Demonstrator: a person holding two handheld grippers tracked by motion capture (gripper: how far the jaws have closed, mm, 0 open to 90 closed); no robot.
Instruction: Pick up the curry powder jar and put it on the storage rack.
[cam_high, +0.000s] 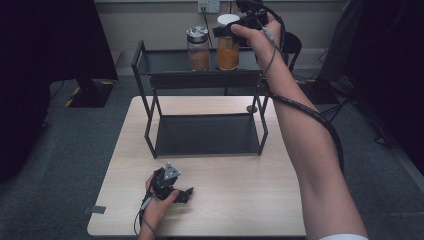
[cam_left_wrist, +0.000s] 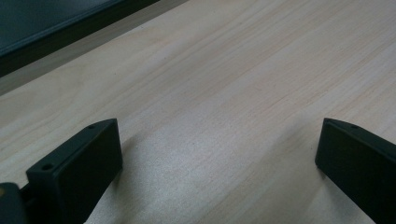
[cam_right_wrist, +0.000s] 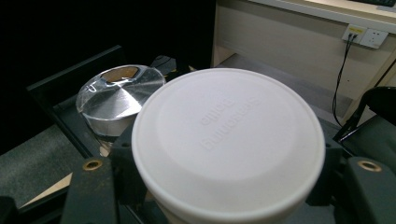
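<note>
right gripper (cam_high: 231, 29) clamped on white-lidded jar (cam_high: 227, 46) on rack (cam_high: 165, 62) top shelf, beside silver-lidded jar (cam_high: 198, 48), left gripper (cam_high: 186, 194) jaws apart, resting on table (cam_high: 235, 195)

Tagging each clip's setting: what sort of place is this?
Probably an office or lab room: grey carpet floor, a wall socket above the skirting, and a small wooden table with a black metal rack.

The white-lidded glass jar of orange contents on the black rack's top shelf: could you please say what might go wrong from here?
The right gripper clamps the white-lidded jar of orange contents just under its lid; it could tilt or slip. The silver-lidded glass jar stands close beside it and could be knocked. Both stand high on the black metal rack.
</note>
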